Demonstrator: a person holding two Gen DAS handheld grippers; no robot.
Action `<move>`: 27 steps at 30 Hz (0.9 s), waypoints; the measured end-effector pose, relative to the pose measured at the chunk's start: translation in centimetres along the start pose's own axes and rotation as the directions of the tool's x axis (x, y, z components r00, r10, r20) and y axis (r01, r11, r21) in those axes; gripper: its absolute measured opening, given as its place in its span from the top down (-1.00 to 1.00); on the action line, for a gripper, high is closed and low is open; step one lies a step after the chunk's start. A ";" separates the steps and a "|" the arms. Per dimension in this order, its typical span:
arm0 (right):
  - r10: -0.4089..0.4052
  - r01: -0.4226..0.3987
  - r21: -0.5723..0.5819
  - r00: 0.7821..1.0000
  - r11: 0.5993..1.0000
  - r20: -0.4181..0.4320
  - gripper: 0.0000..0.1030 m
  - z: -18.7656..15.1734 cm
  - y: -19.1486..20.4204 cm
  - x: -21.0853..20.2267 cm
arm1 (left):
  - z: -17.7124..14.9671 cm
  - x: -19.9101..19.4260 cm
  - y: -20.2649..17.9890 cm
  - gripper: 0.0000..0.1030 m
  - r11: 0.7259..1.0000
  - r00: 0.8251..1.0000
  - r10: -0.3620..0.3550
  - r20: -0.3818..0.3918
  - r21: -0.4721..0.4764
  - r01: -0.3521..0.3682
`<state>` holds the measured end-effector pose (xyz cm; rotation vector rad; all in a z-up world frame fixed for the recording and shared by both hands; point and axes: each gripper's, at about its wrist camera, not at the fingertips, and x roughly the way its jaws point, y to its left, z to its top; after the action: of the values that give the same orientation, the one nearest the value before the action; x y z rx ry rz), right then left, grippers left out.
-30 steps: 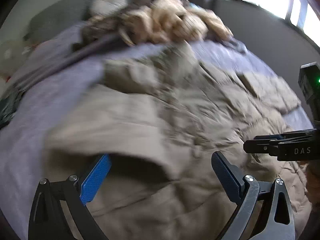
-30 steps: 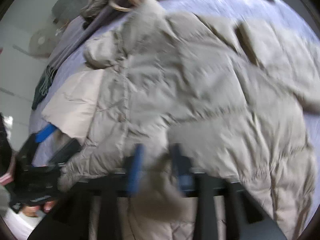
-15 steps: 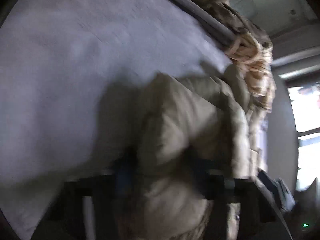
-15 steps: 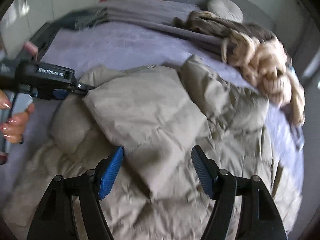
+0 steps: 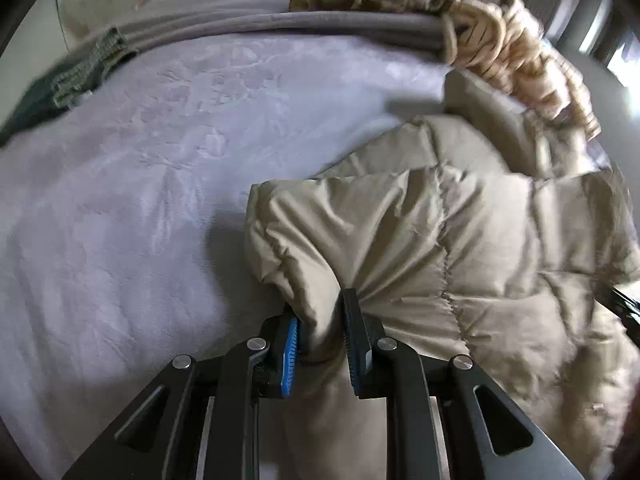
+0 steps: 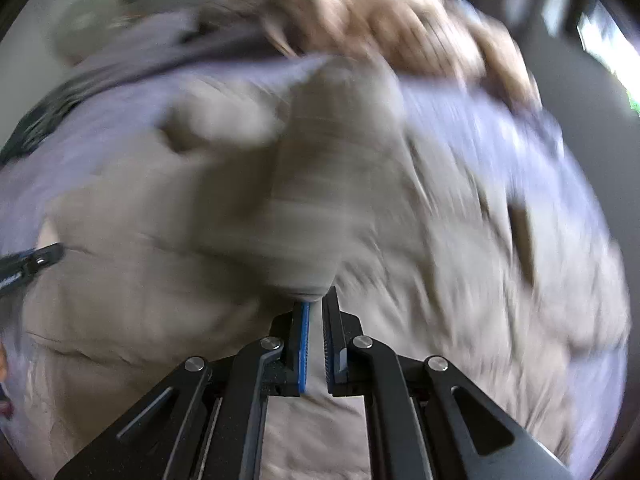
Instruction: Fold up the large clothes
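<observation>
Left gripper [image 5: 320,322] clamping jacket [image 5: 460,240]; blurred rightward.

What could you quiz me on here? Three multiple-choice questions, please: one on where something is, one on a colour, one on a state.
1. Where does the jacket lie?
A. On the bed
B. On a hanger
C. In a drawer

2. What colour is the jacket?
A. Red
B. Beige
C. Black

3. What is the left gripper doing?
A. Standing wide open
B. Holding a cup
C. Pinching jacket fabric

Answers:
1. A, it spreads over the lilac bed cover.
2. B, its quilted fabric is beige in both views.
3. C, its jaws have just been closing and a bunched fold sits between the pads.
</observation>
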<state>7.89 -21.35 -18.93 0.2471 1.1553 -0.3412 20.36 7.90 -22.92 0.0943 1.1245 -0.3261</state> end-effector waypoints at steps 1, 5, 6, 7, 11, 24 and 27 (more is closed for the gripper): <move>0.032 -0.027 0.093 0.998 0.995 -0.049 0.87 -0.5 -2.1 0.9 | 0.0 0.3 0.0 0.57 1.000 1.000 0.023 -0.005 -0.005 -0.023; 0.134 -0.110 0.368 0.990 0.923 -0.040 0.86 -2.1 -9.4 -0.4 | 0.0 -1.3 0.1 0.56 0.997 0.997 0.075 0.013 -0.035 -0.074; 0.135 -0.115 0.391 0.991 0.913 -0.025 0.85 -2.3 -10.5 -1.3 | 0.2 -1.9 -0.1 0.56 0.996 0.996 0.083 0.031 -0.040 -0.082; 0.145 -0.130 0.395 0.989 0.909 -0.007 0.85 -2.3 -11.1 -1.9 | 0.1 -2.9 0.1 0.56 0.995 0.994 0.089 0.056 -0.050 -0.086; 0.210 -0.220 0.301 0.975 0.928 0.066 0.68 -0.8 -10.5 -3.9 | 0.3 -6.3 1.4 0.56 0.993 0.988 0.083 0.132 -0.099 -0.071; 0.161 -0.156 0.069 0.984 0.985 -0.071 0.59 -1.8 -5.4 0.4 | -0.6 1.1 -1.3 0.56 0.990 0.990 0.135 0.030 -0.045 -0.134; 0.147 -0.146 0.031 0.988 0.989 -0.054 0.59 -1.9 -5.6 0.5 | -0.8 1.4 -1.7 0.56 0.988 0.988 0.155 0.026 -0.009 -0.154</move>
<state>4.29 -25.89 -20.22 0.3650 1.1809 -0.2210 19.72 6.19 -24.41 0.1693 1.0847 -0.1843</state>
